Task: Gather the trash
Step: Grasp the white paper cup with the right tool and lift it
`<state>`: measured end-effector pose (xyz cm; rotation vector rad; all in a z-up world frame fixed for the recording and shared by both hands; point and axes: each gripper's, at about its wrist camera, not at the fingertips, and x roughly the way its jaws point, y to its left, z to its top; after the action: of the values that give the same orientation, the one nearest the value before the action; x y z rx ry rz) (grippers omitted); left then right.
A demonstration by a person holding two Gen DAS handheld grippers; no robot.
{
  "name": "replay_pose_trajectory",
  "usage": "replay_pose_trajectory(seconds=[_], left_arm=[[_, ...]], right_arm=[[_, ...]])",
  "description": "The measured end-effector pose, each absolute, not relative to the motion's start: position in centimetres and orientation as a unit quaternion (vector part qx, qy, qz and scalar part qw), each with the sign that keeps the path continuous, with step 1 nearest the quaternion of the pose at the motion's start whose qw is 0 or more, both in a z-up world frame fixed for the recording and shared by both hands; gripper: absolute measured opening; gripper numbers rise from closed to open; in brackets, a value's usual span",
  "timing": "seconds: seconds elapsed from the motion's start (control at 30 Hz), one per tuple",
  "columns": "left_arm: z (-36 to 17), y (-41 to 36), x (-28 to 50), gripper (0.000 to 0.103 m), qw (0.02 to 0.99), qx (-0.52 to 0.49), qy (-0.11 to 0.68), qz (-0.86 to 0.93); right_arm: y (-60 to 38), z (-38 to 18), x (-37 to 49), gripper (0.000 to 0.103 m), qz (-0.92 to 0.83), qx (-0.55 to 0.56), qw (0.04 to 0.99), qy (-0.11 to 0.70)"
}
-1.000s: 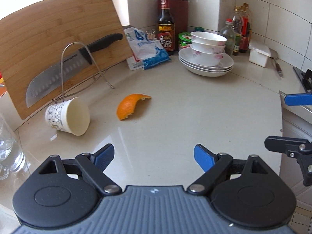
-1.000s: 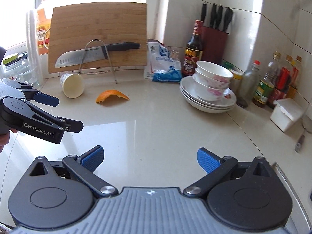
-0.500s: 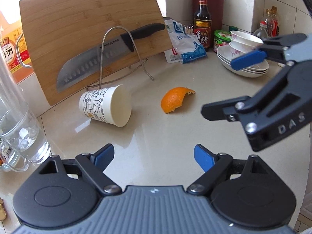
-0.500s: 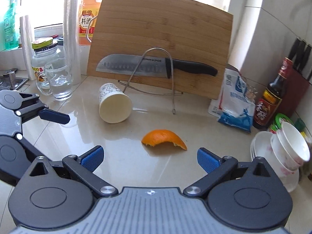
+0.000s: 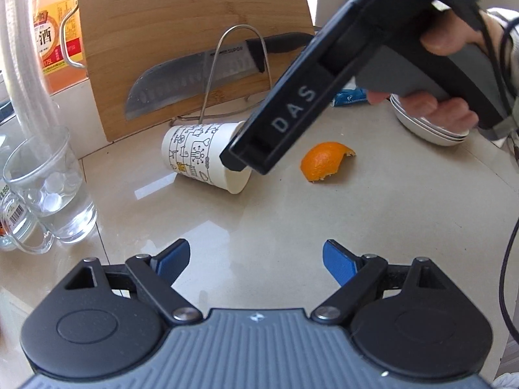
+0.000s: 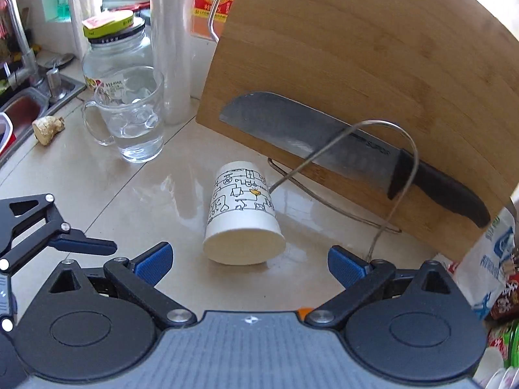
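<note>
We have the paper cup [image 6: 244, 217] lying on its side on the surface [image 6: 136, 201], and the coming grasp turns on how it sits against our right claw [image 6: 249, 259]. In the right wrist view the cup lies straight ahead at twelve o'clock, its open mouth turned toward us and its closed base pointing away toward the wire rack [image 6: 382, 175] and the cutting board [image 6: 373, 64]. Its long axis therefore runs nearly along the line of the claw, so the two blue pads stand at nine and three o'clock of the rim, ready to press the cup's sides. The mouth sits just between and slightly beyond the fingertips; we see no contact yet.

Our right claw is spread wide and empty. Our left claw [image 5: 256, 259] is also spread wide with nothing between its pads, and from it the cup [image 5: 204, 155] lies well ahead at about eleven o'clock, partly hidden by the right claw's body. We judge the right hand to be the nearer one by far.

The orange peel [image 5: 324, 162] rests on the surface at about one o'clock in the left wrist view, just beside the cup and untouched. The knife [image 6: 324, 149] leans on the board behind the cup, close enough that we should close without pushing the cup back
</note>
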<state>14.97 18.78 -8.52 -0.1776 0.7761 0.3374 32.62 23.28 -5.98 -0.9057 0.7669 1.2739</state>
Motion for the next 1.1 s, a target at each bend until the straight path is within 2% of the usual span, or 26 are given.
replay_pose_trajectory(seconds=[0.23, 0.5, 0.57, 0.9, 1.1], left_arm=[[-8.5, 19.4, 14.6, 0.089, 0.911, -0.106, 0.361, 0.169], [-8.5, 19.5, 14.9, 0.089, 0.915, -0.107, 0.352, 0.164], [-8.6, 19.6, 14.9, 0.089, 0.915, -0.105, 0.353, 0.165], [-9.4, 20.0, 15.0, 0.089, 0.909, -0.097, 0.367, 0.173], [-9.0, 19.9, 16.2, 0.089, 0.915, -0.082, 0.363, 0.157]], right_arm=[[28.3, -7.7, 32.4, 0.099, 0.558, -0.439, 0.610, 0.352], [30.0, -9.6, 32.3, 0.078, 0.551, -0.462, 0.587, 0.371], [30.0, -9.8, 32.2, 0.067, 0.549, -0.464, 0.587, 0.371], [28.6, -9.3, 33.0, 0.066, 0.545, -0.437, 0.605, 0.383], [26.6, -7.6, 34.4, 0.066, 0.549, -0.382, 0.628, 0.398]])
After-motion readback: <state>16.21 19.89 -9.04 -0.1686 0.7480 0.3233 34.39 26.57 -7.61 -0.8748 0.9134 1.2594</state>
